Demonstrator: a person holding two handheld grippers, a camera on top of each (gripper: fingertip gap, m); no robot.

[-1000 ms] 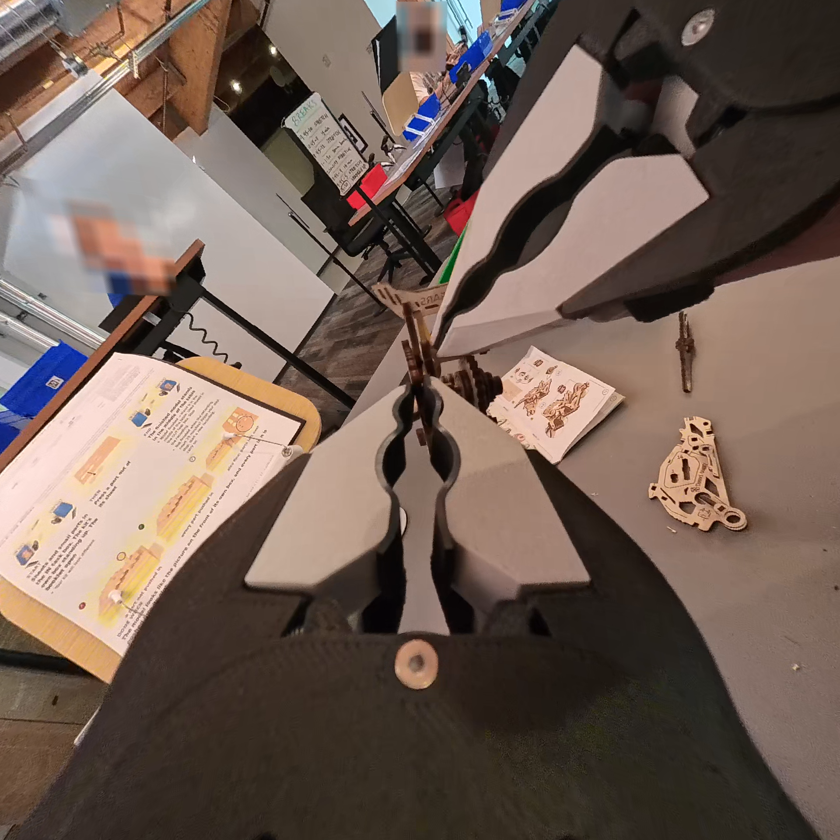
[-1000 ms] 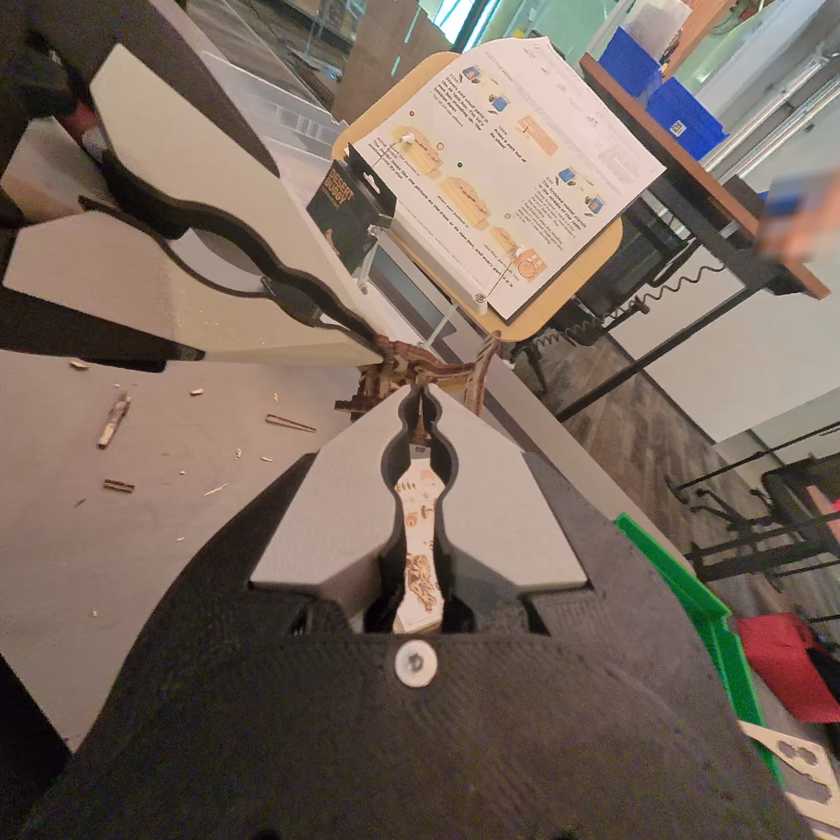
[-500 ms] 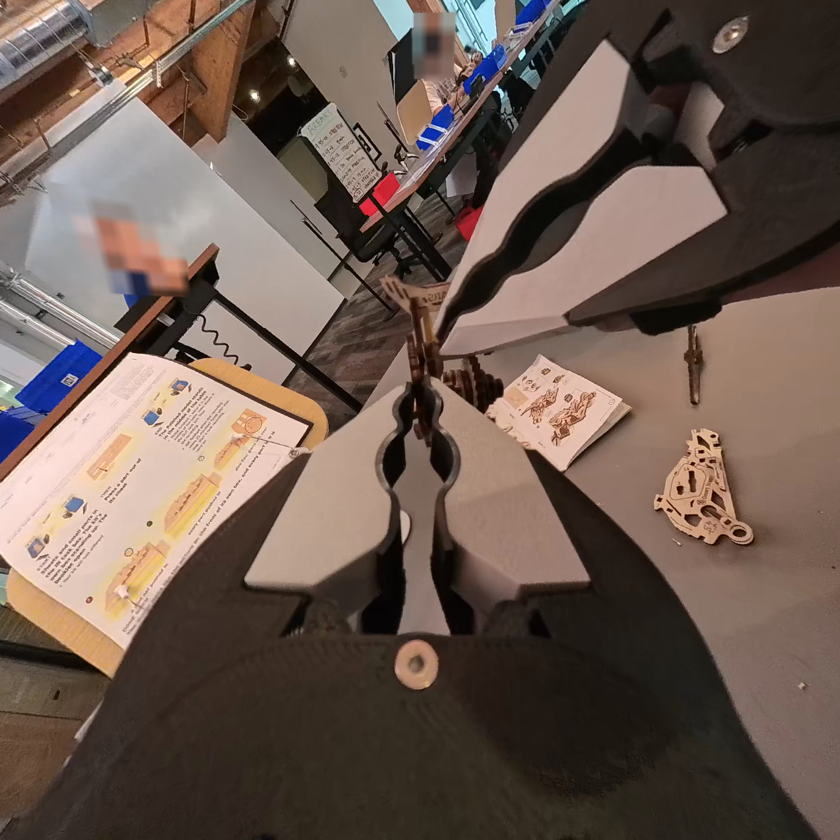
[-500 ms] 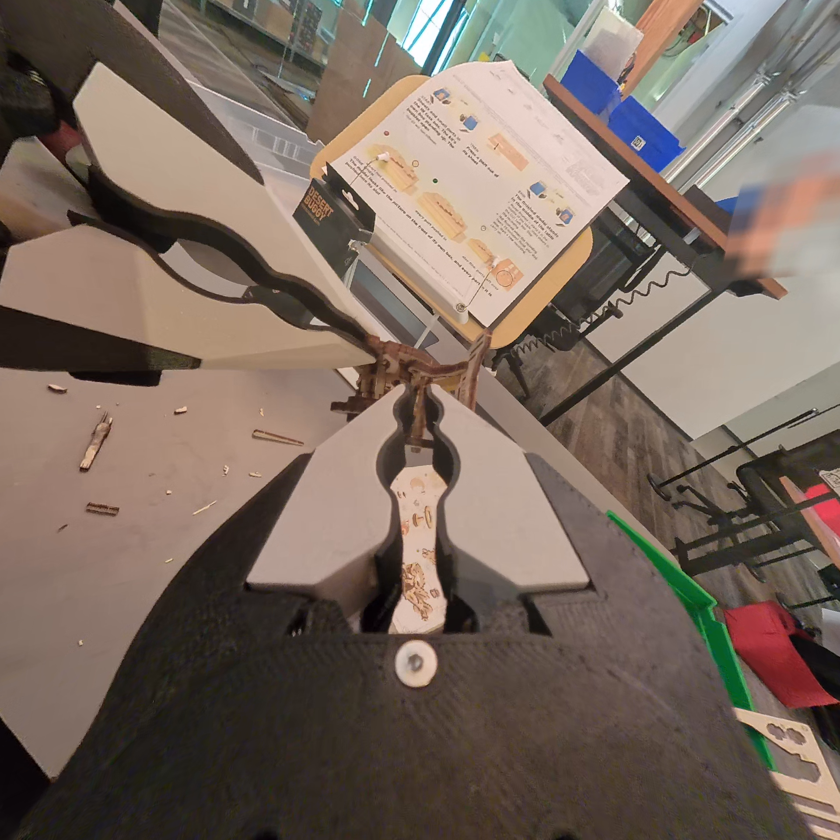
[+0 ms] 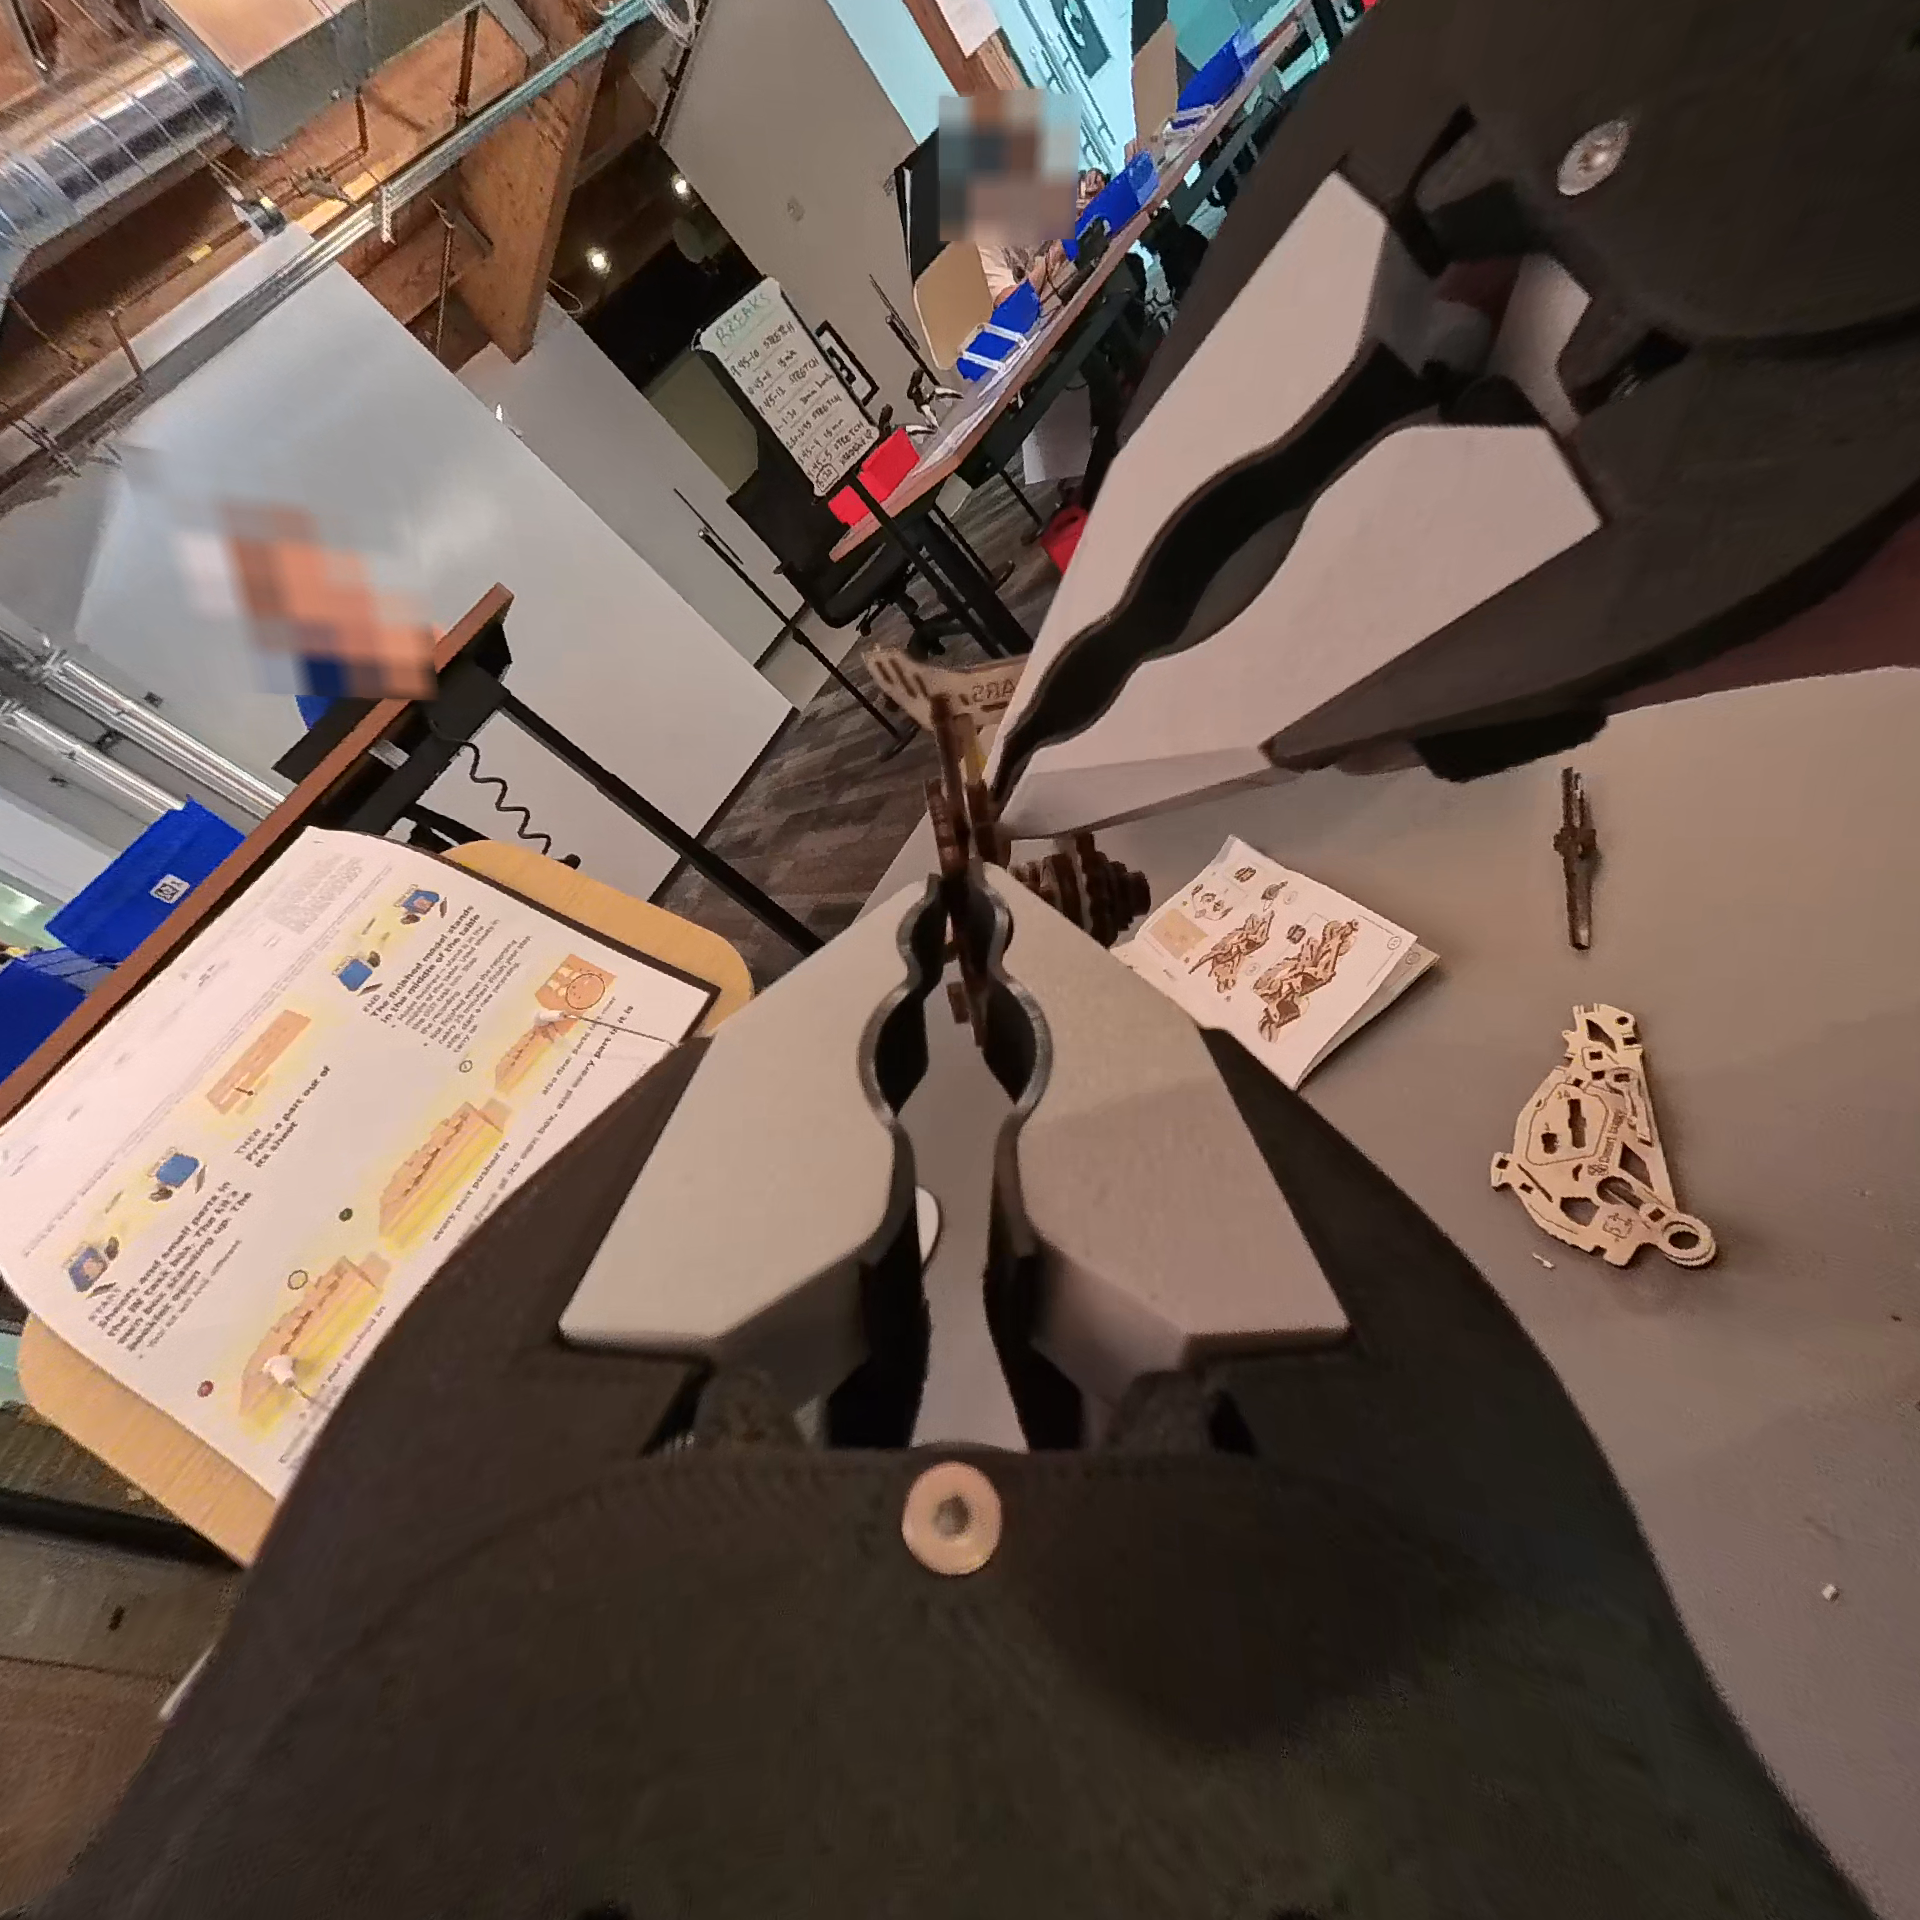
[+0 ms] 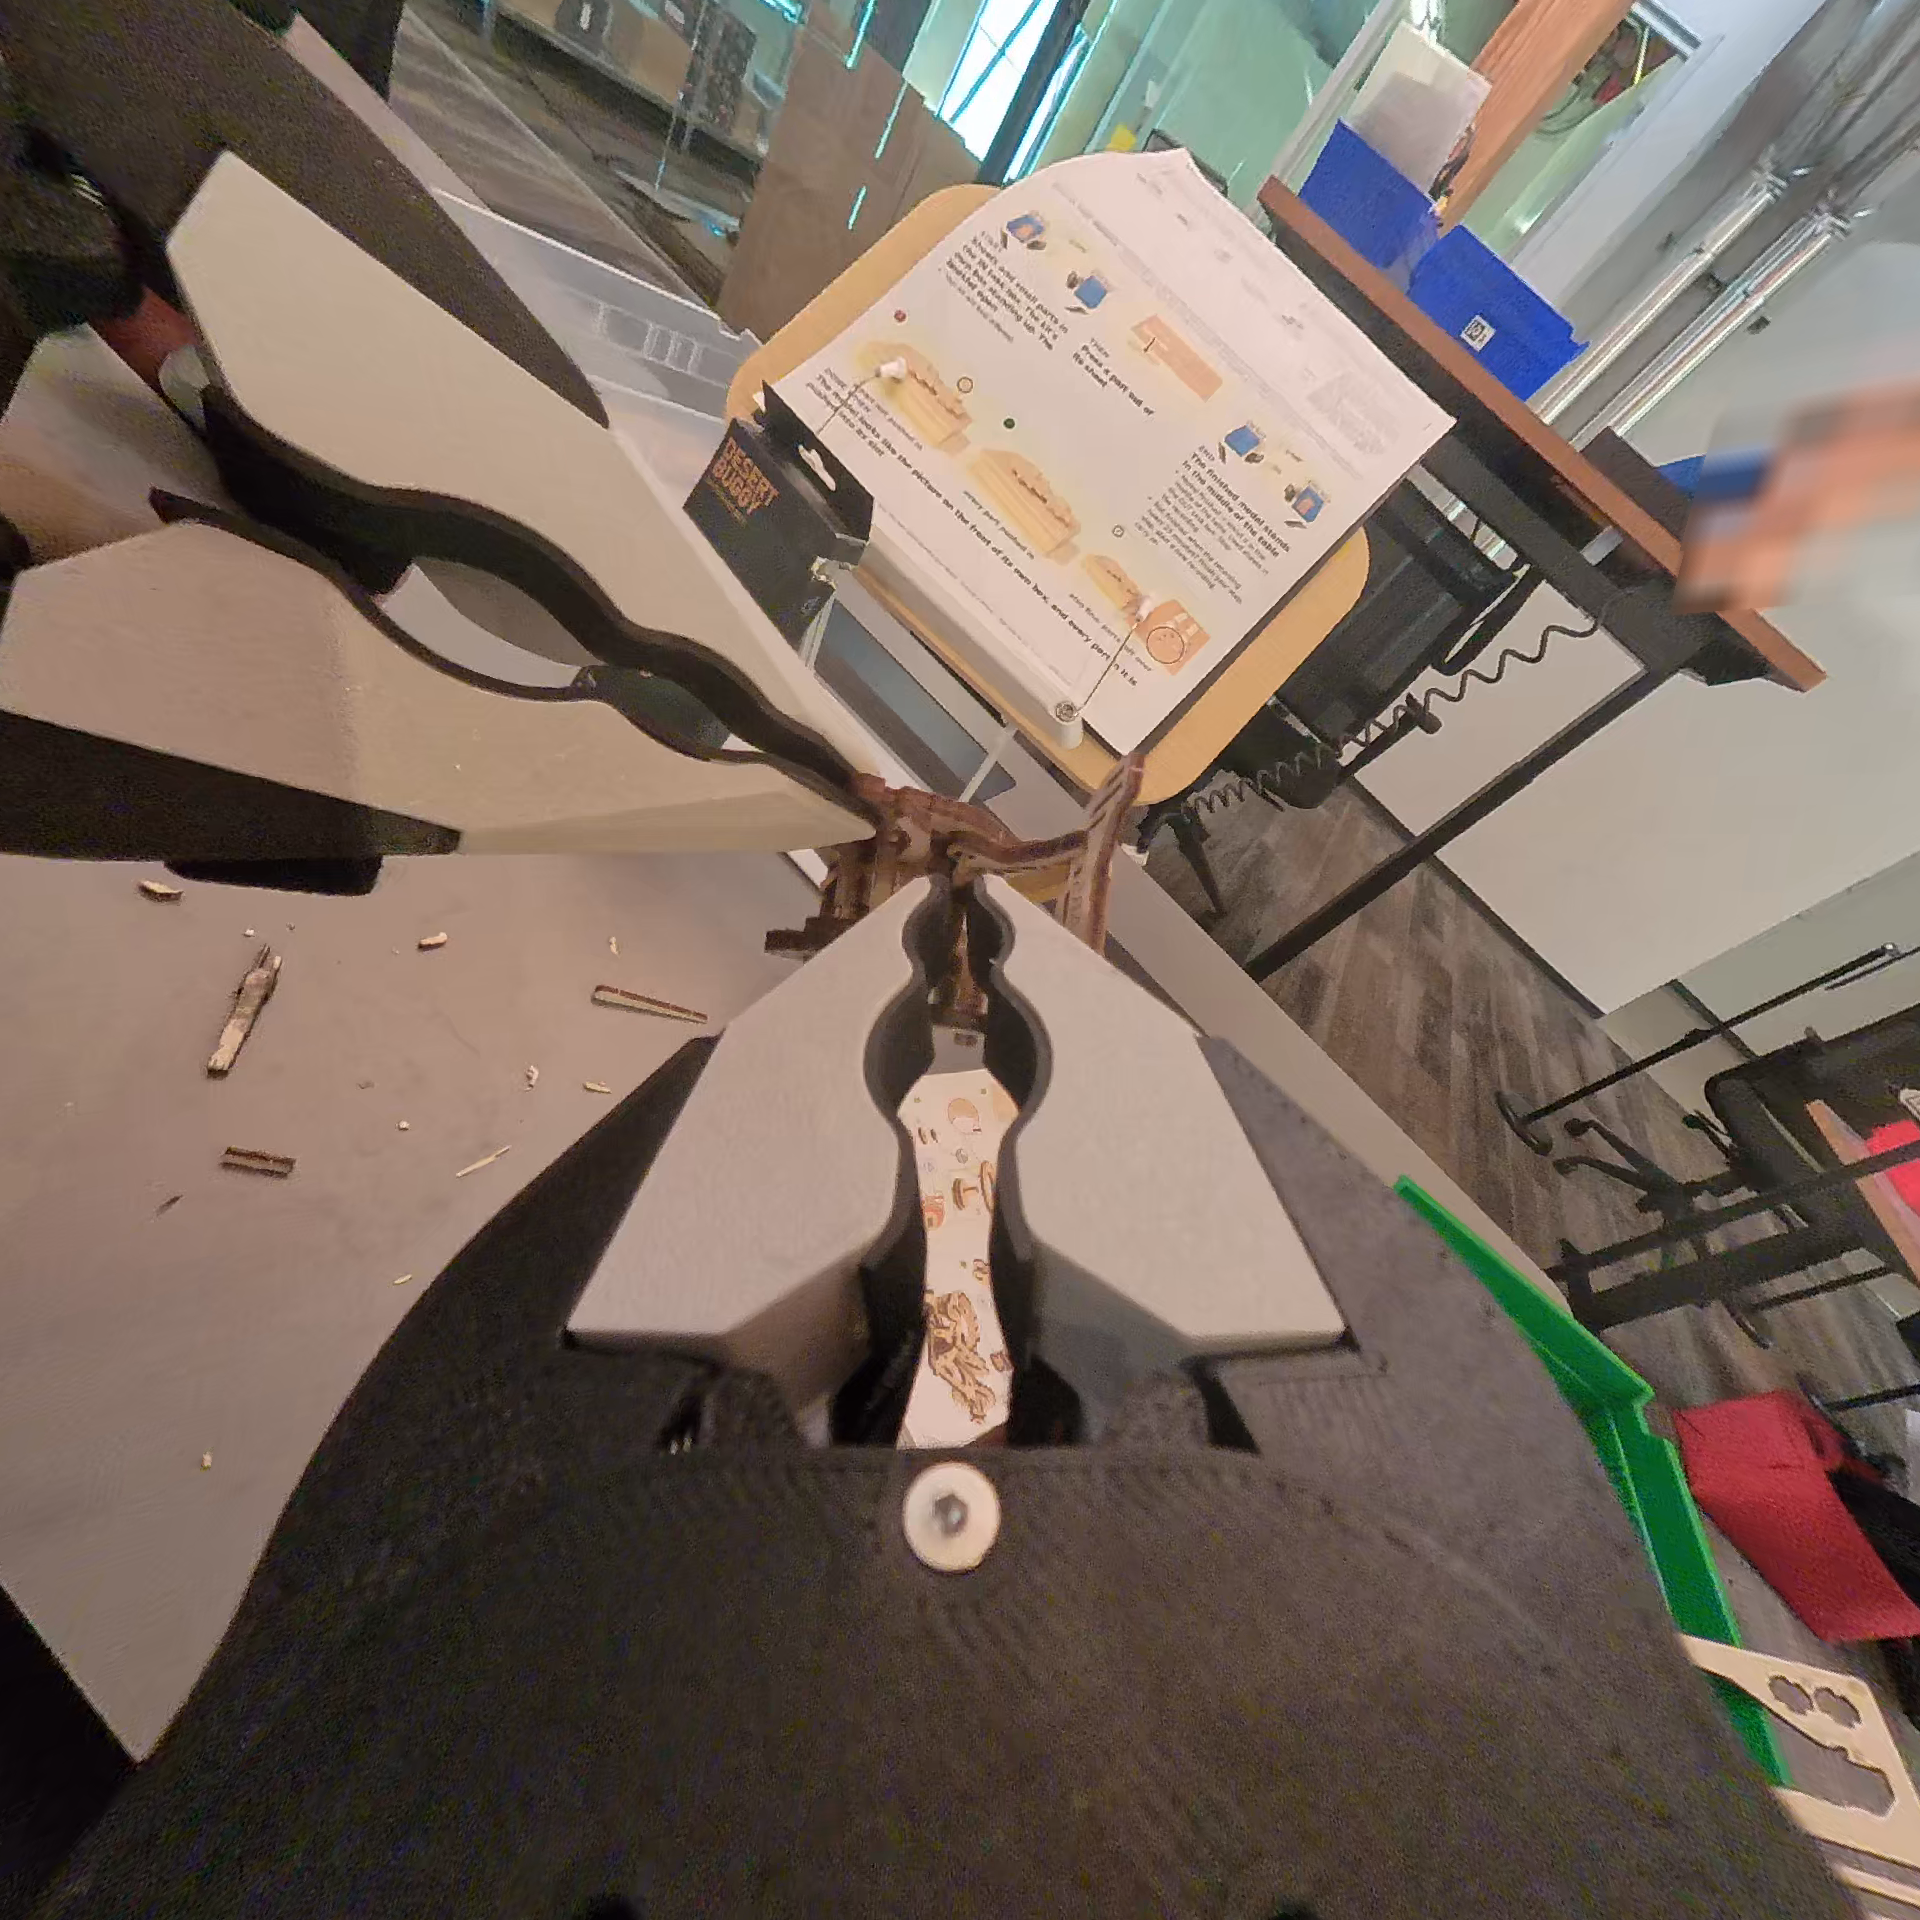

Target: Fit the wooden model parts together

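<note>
Wooden model parts (image 5: 961, 831), dark brown and joined into one small assembly, sit in the air above the grey table (image 5: 1714, 1403), pinched from two sides. From the left wrist view, the left gripper (image 5: 958, 891) has its grey jaws closed on the assembly's thin edge, and the right gripper (image 5: 1003, 805) comes in from the upper right with its tips clamped on the same piece. From the right wrist view, the right gripper (image 6: 954, 896) grips the assembly (image 6: 935, 831) between its closed tips, and the left gripper (image 6: 868, 805) meets it from the left. Just beyond the assembly on the table lies an open instruction booklet (image 5: 1283, 961); farther right of it rest a pale flat wooden part (image 5: 1595, 1143) and a dark wooden rod (image 5: 1574, 857). Left of the assembly, off the table edge, stands a board with a printed instruction sheet (image 5: 312, 1091)
</note>
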